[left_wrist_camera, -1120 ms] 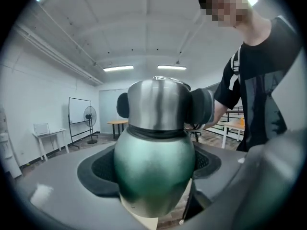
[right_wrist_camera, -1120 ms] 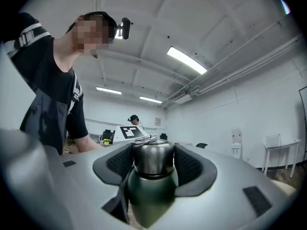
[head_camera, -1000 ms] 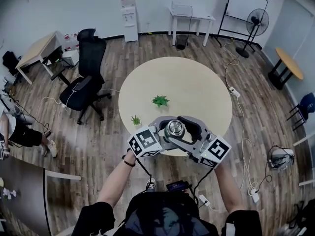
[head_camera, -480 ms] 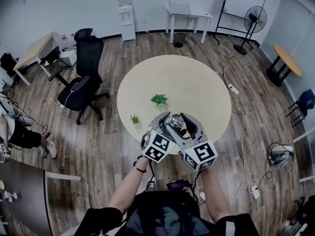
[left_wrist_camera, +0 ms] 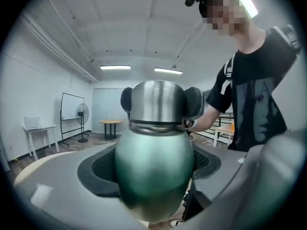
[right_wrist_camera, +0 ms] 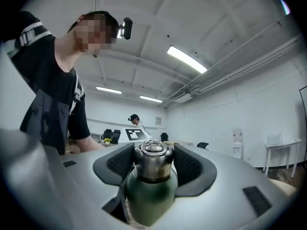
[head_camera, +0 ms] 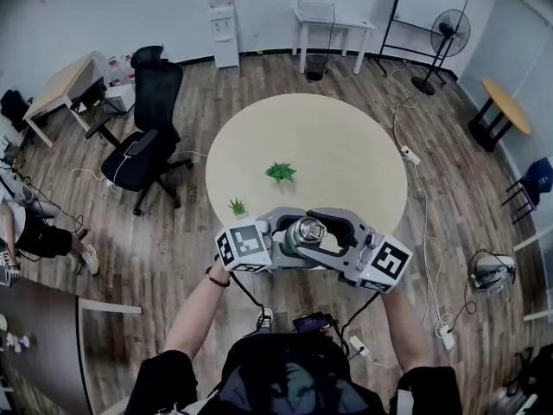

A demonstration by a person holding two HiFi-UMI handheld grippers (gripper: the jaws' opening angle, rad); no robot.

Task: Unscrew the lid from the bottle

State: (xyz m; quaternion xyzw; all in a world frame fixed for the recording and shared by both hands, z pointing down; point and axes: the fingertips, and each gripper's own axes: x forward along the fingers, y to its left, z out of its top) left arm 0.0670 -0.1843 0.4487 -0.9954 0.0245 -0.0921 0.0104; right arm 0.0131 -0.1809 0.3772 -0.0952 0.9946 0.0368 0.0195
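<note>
Black office chair (head_camera: 147,128) stands on the wood floor, left of the round pale counter (head_camera: 346,137). Near the counter's near-left edge sits a small potted plant (head_camera: 238,207), and a larger leafy sprig (head_camera: 280,173) lies closer to the middle. Over the near edge, clear of the surface, the left tool (head_camera: 289,237) reaches in from the left. It is clamped on the green body of the bottle (head_camera: 306,232), with its ribbed pads (left_wrist_camera: 100,169) pressed to both flanks. The bottle stands upright in the air, and its steel lid (right_wrist_camera: 152,157) is still seated on top. The right tool (head_camera: 327,228) comes in from the right. Its jaws have just been closing, and their dark pads (right_wrist_camera: 120,164) lie against the lid's two sides.
</note>
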